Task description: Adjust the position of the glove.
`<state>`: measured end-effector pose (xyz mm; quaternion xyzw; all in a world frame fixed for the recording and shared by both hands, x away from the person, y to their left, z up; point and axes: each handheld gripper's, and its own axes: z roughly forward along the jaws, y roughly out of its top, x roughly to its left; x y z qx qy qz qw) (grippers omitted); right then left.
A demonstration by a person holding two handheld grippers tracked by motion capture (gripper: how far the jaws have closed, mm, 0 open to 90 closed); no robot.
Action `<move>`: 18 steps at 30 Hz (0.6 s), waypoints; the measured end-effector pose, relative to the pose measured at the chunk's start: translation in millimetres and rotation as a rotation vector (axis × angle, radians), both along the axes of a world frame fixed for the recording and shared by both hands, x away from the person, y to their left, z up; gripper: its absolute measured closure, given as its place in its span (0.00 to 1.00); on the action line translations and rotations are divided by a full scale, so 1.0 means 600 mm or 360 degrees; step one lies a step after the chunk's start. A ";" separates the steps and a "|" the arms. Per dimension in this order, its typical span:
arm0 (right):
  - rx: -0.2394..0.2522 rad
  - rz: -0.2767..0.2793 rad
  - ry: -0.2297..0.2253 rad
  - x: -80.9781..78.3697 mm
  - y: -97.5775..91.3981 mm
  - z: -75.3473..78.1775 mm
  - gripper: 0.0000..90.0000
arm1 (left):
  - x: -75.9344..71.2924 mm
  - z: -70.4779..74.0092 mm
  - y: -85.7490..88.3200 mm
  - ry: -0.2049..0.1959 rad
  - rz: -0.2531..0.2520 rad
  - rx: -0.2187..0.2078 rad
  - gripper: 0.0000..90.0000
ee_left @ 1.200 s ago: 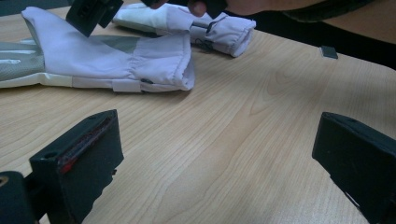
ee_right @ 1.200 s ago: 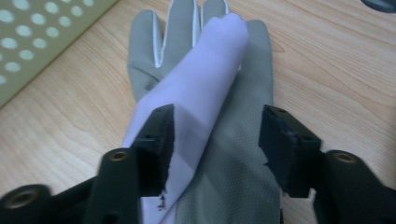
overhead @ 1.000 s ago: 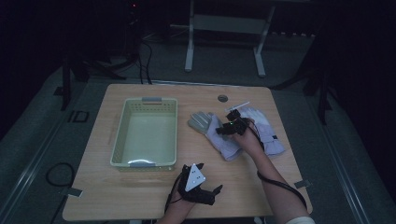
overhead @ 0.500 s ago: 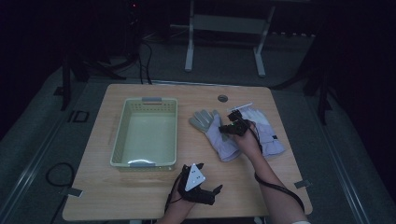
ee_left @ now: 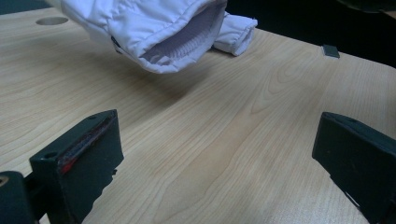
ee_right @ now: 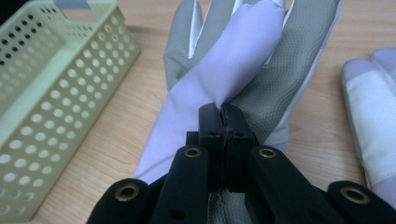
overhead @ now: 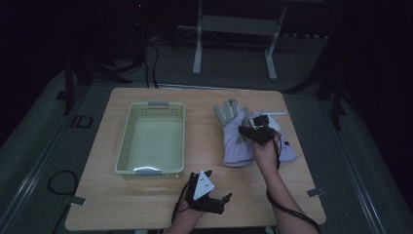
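Observation:
A lavender winter glove with a grey palm lies palm up on the wooden table, right of centre. My right gripper is shut on a fold of its lavender fabric, which bunches up from the pinch between the jaws and lifts off the wood. The second glove lies just to the right of it. My left gripper rests near the table's front edge with its jaws wide apart and nothing between them; a glove cuff hangs beyond it.
A pale green perforated basket stands empty on the left half of the table, its wall close to the held glove. A round hole is cut in the tabletop at the far side. Metal stand legs rise behind the table.
My right gripper has closed on the glove and risen, drawing the glove up and a little to the right. The left gripper has stayed in place.

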<state>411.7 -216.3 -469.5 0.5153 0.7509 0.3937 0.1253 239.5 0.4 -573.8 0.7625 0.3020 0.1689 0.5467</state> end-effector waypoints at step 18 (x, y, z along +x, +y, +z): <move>0.0070 -0.0156 0.0038 -0.041 0.028 -0.081 0.98 | -0.001 0.000 0.000 -0.0005 -0.0002 -0.0002 0.02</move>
